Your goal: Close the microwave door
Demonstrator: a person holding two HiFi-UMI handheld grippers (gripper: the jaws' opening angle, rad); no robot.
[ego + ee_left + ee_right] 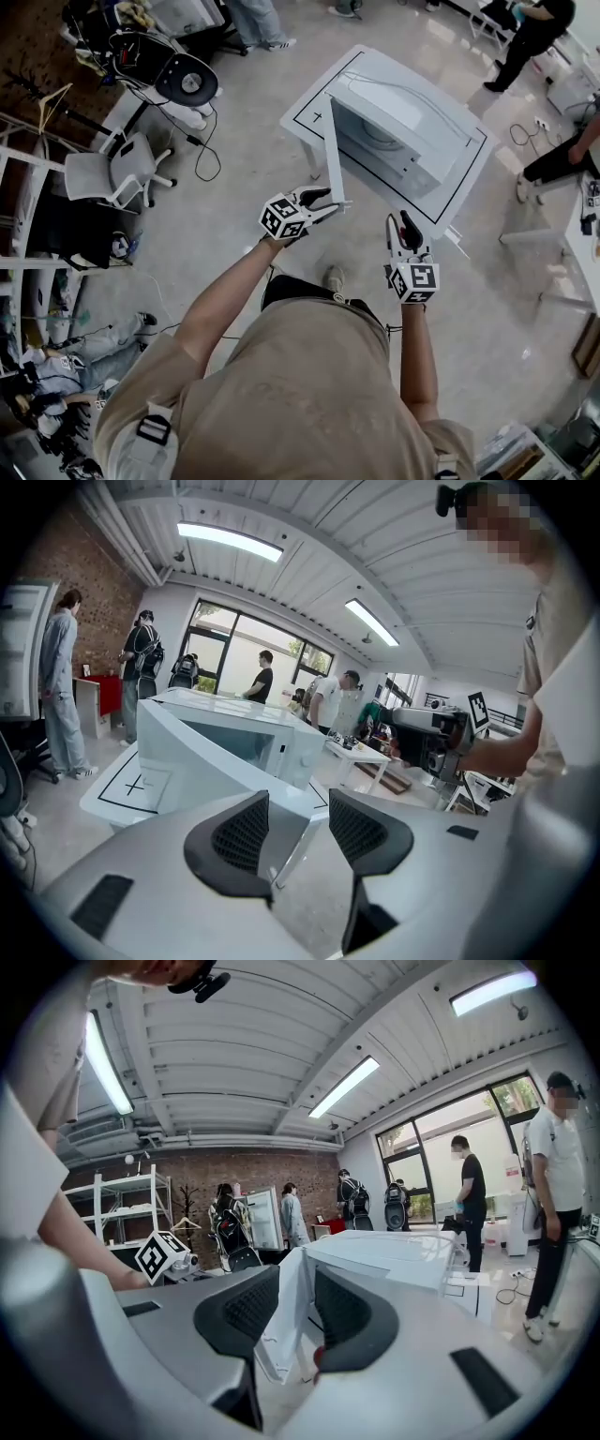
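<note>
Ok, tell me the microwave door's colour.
White microwave door, clearest in the head view.

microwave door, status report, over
Left gripper open, by the free edge of the microwave door. Right gripper open, empty. Door wide open. Nothing seen in its swing path.

The microwave point(403, 131) and its door point(333, 155) are white. They stand on a white table point(305, 114) marked with a thin black outline and a small black cross. The left gripper point(328, 200) and the right gripper point(398, 221) have pale grey bodies with black ribbed pads point(242, 832). Each carries a cube point(281, 217) patterned in black-and-white squares. The floor point(234, 220) is pale grey-beige, the person's shirt point(309, 394) is tan, the chair point(117, 173) is light grey, and the far wall point(281, 1168) is reddish-brown brick.
</note>
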